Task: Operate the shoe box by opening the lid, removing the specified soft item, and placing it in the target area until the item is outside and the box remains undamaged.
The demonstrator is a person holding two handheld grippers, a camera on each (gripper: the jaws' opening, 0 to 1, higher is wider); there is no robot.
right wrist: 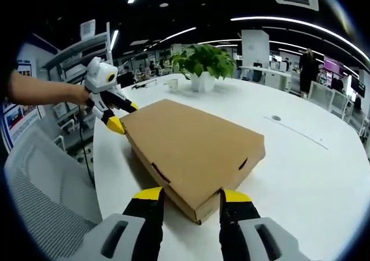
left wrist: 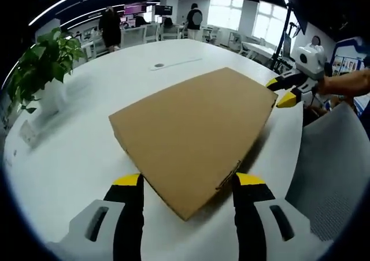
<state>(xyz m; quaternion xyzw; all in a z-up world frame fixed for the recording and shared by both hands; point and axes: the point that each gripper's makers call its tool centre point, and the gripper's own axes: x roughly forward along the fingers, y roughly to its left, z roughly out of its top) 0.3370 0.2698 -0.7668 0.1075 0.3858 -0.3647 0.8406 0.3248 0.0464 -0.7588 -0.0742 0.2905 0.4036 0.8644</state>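
Office space all round, desks and people far off, and a white round worktop [left wrist: 69,151] under me. On it lies the shoe box [left wrist: 193,131], flat brown cardboard, lid shut, nothing out yet. I've got the left tongs [left wrist: 188,186] spread wide, one jaw on each side of the near corner, not gripping it. The right tongs [right wrist: 189,198] are spread too, straddling the opposite corner. My guess: I'm bracketing the box from two ends so it won't slide when I lift the lid, and so I don't crush the card.

The left gripper view gives me the lid's broad top and the right tongs at the far corner, yellow tips just beside the box edge. The right gripper view gives me the side wall with its slots, and the potted plant [right wrist: 203,64] behind. A mesh chair [right wrist: 40,197] sits beside the worktop. The soft item must be inside; I can't see it.
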